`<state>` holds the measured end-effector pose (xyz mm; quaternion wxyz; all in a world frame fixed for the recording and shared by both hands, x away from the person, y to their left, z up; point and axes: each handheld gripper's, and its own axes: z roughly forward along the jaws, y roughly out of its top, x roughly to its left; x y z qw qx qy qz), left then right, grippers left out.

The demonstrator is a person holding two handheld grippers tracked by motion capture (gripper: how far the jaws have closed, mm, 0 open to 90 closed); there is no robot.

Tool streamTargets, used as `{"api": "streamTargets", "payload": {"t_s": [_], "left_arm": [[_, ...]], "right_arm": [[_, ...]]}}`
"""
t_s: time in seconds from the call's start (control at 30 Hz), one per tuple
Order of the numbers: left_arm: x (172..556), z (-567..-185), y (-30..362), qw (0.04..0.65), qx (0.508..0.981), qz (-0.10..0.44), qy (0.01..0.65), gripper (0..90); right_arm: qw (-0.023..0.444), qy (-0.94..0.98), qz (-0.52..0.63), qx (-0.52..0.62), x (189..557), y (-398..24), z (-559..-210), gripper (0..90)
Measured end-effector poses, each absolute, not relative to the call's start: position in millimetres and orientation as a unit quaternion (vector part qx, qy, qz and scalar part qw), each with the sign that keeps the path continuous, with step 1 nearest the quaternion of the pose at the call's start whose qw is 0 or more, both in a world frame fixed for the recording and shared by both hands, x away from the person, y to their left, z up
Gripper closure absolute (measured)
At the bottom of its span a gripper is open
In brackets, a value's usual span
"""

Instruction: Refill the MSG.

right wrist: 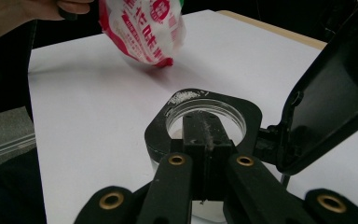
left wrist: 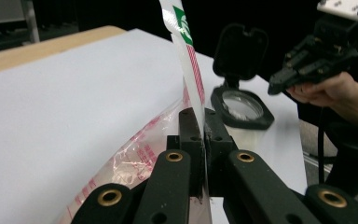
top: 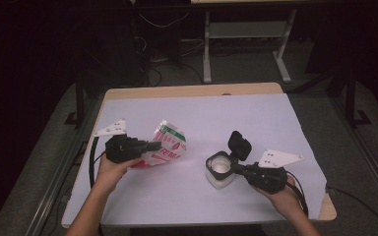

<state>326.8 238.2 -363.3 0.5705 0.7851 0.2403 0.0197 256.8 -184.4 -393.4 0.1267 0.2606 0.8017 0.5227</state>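
A red, white and green plastic bag (top: 170, 145) hangs over the white table cover, its top edge pinched in my left gripper (top: 153, 145). In the left gripper view the jaws of that gripper (left wrist: 203, 122) are shut on the bag's clear edge (left wrist: 186, 56). A clear jar (top: 220, 169) with a black collar stands at the right, its black flip lid (top: 239, 144) open and upright. My right gripper (top: 236, 167) is shut, its tips lying across the jar's near rim (right wrist: 204, 128), over the mouth (right wrist: 214, 109). White grains (right wrist: 186, 95) sit on the collar.
A white sheet (top: 192, 201) covers the wooden table (top: 192, 91). Past its far edge the floor is dark, with cables and a white table frame (top: 206, 49). A hand (left wrist: 326, 91) carries the right gripper beside the jar.
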Motion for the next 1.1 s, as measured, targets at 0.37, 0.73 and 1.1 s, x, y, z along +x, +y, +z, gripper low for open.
{"api": "streamTargets", "payload": {"t_s": [0.37, 0.73, 1.1], "left_arm": [[309.9, -379.0, 241.7, 0.544, 0.803, 0.015, 0.244, 87.3], [298.1, -386.1, 241.6, 0.502, 0.833, 0.005, 0.234, 84.5], [291.3, -387.6, 240.0, 0.474, 0.85, 0.0, 0.228, 73.8]], "right_arm": [[0.124, 0.803, 0.52, 0.264, 258.2, -184.4, -396.3, 89.9], [0.123, 0.804, 0.517, 0.266, 257.8, -183.0, -398.3, 90.0], [0.123, 0.808, 0.512, 0.265, 257.5, -182.3, -400.9, 89.9]]}}
